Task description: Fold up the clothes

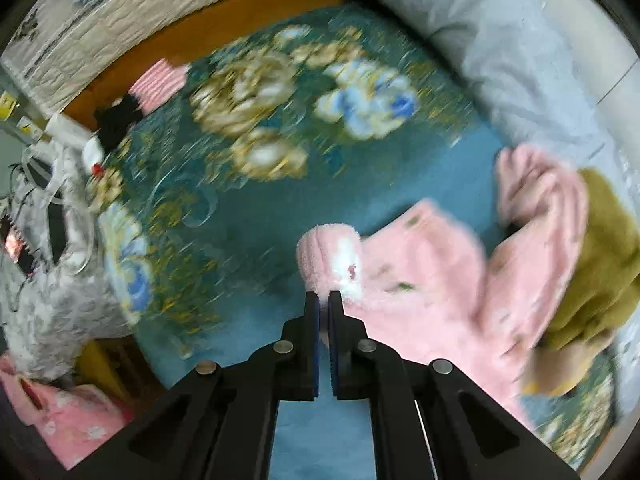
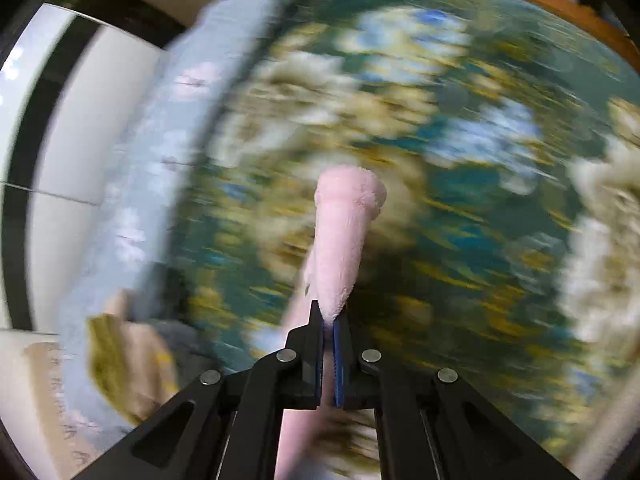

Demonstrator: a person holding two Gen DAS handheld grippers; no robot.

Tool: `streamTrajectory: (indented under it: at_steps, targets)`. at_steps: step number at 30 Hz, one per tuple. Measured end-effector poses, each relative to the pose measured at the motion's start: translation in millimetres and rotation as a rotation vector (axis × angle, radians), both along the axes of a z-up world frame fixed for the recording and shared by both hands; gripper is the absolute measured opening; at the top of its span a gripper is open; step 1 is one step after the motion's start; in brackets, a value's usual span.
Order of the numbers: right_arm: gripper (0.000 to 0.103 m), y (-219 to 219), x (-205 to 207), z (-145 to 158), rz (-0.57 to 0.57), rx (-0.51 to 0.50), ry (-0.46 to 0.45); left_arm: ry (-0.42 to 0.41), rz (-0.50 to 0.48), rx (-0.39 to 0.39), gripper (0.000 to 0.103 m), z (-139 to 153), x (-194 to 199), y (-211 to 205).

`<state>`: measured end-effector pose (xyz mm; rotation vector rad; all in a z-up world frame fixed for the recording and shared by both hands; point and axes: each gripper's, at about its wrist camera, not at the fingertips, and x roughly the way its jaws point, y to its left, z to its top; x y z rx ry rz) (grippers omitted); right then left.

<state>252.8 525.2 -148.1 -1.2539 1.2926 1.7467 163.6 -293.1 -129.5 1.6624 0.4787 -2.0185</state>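
A fluffy pink garment (image 1: 436,280) with small flower prints hangs over the teal floral bedspread (image 1: 256,216). My left gripper (image 1: 324,298) is shut on one edge of it; a pink fold sticks up past the fingertips. In the right wrist view my right gripper (image 2: 329,316) is shut on another edge of the pink garment (image 2: 344,232), which stands up between the jaws and trails down below them. Both views are blurred by motion.
An olive-green cloth (image 1: 604,264) lies at the right by a pale blue quilt (image 1: 500,40). A striped pink cloth (image 1: 160,80) and a black one (image 1: 116,120) lie at the far left edge. A grey patterned bag (image 1: 52,264) sits left. The wooden bed frame (image 1: 224,28) runs behind.
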Motion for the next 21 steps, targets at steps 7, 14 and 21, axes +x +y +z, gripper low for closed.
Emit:
streamTrajectory:
  at_steps: [7, 14, 21]
  targets:
    - [0.004, -19.4, 58.1, -50.9, -0.029, -0.081, -0.189, -0.156, -0.001, -0.036, 0.004, -56.2, 39.2, -8.4]
    - [0.004, -3.7, 71.1, -45.1, 0.004, 0.007, -0.216, -0.127, -0.037, -0.095, 0.004, -47.5, 41.6, -20.3]
    - [0.004, -1.3, 76.6, -61.5, 0.021, -0.012, -0.28, -0.178, -0.037, -0.119, 0.004, -67.4, 54.5, -30.3]
